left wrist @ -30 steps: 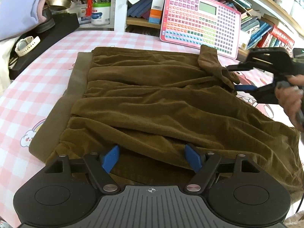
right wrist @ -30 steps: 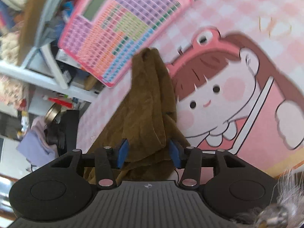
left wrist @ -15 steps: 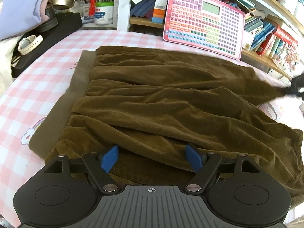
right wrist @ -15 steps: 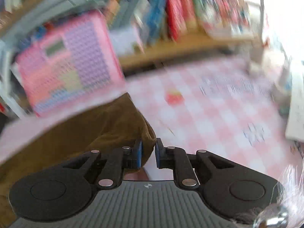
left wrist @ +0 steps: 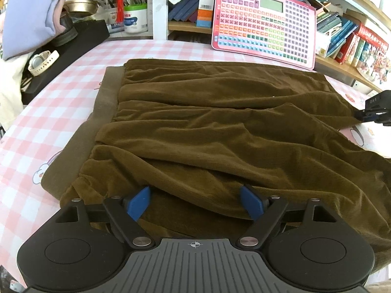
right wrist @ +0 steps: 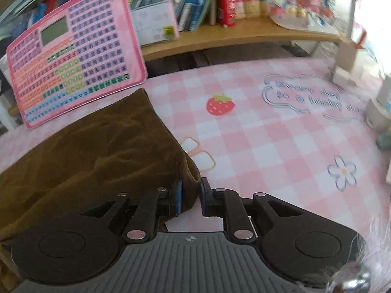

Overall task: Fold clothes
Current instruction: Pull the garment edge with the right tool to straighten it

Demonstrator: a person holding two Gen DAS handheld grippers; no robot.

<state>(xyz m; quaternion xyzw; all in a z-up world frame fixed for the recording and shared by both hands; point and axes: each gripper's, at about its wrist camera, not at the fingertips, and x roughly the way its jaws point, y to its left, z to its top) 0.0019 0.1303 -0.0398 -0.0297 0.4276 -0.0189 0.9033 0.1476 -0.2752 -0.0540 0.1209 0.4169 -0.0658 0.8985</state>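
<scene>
Surface: pink-and-white checked tablecloth (left wrist: 61,102) was seen under the work, with a bookshelf (right wrist: 220,39) behind it and a pink keyboard chart (left wrist: 264,19) leaned against the shelf.
Right fingers: the right gripper (right wrist: 191,196) was seen with its 2 blue pads close together and opening; the hem corner of the brown skirt (left wrist: 220,127) lay between them, against the left pad, with a sliver of gap at the right pad.
Left fingers: the left gripper (left wrist: 195,202) was held wide apart, its pads just over the near edge of the cloth, nothing pinched.
Skirt position: it was spread flat across the table, waistband (left wrist: 102,112) toward the left, hem toward the right, several loose ridges across the middle.
Right gripper from afar: in the left wrist view it was cut by the frame's right edge at the hem's far corner.
Risk 1: the corner could be dragged back or rumpled if the right pads are withdrawn before fully clearing the fabric.
Risk 2: the ridges could be trapped into the fold if the cloth is not smoothed first.
Risk 3: only 1 layer might be caught by the left pads at the near edge.
Hidden: the near hem was covered by the left gripper's body; whether the right pad touched cloth could not be told; the background was blurred in the right wrist view.
</scene>
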